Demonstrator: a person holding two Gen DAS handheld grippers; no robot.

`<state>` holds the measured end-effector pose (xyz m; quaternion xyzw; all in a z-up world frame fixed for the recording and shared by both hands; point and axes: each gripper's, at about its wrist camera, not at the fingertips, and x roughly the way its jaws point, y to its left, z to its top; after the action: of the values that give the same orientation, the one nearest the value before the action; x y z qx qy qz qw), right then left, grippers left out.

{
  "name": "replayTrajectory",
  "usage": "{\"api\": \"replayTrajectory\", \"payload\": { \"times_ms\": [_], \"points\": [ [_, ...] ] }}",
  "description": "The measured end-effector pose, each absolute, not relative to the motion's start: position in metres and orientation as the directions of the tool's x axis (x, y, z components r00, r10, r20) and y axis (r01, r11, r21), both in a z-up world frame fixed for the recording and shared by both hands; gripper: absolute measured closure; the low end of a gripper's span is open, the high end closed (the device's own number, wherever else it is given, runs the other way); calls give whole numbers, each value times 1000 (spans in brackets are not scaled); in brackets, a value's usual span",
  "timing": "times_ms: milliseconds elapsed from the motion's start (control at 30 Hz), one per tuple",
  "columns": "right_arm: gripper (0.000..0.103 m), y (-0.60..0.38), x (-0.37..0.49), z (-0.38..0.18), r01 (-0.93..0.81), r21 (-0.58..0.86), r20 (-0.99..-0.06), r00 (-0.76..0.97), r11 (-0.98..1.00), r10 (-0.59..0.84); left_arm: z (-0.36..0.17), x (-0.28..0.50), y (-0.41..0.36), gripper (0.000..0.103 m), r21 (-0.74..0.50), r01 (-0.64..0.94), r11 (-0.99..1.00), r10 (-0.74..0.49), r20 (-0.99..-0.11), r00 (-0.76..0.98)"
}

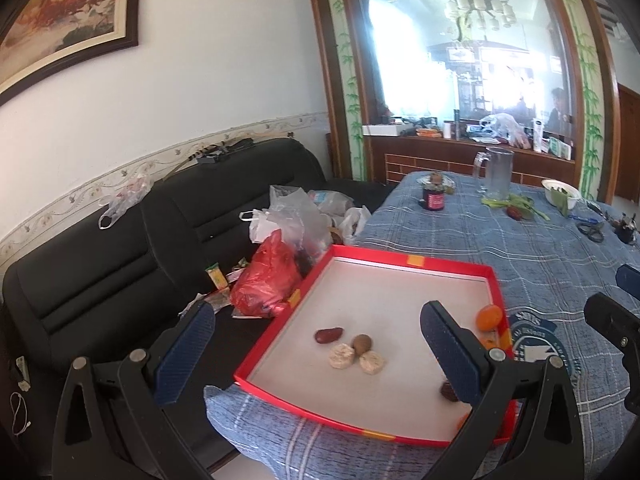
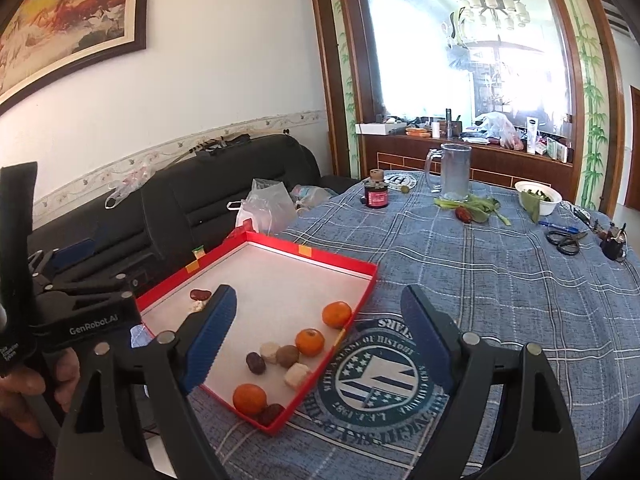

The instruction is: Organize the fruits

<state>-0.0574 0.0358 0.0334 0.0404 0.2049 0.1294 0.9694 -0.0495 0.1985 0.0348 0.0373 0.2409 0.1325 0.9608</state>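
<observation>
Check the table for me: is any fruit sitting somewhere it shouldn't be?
Yes. One red date lies outside the red tray, far across the table among green leaves near the glass pitcher. The oranges and other dates are in the tray. Both grippers are open and empty.

Red tray [image 2: 362,280]: glossy card walls, matt white paper floor. Desk [image 2: 500,300] under it: woven plaid cloth, coarse, matt. Oranges [image 2: 337,314] in the tray: dimpled, slight sheen. Left tongs [image 1: 316,344] and right tongs [image 2: 320,332]: ribbed blue pads, matt black plastic arms, metal pivot pins. Mug [image 2: 454,172] beyond the tray: clear glass.
</observation>
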Motion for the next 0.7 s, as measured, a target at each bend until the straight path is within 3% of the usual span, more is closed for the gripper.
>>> {"api": "replayTrajectory", "payload": {
  "times_ms": [700],
  "points": [
    [18,91,-25,22,-329,90,-429,839,940,335,12,-37,250,0,142,-350,926,373,-498,783]
  ]
}}
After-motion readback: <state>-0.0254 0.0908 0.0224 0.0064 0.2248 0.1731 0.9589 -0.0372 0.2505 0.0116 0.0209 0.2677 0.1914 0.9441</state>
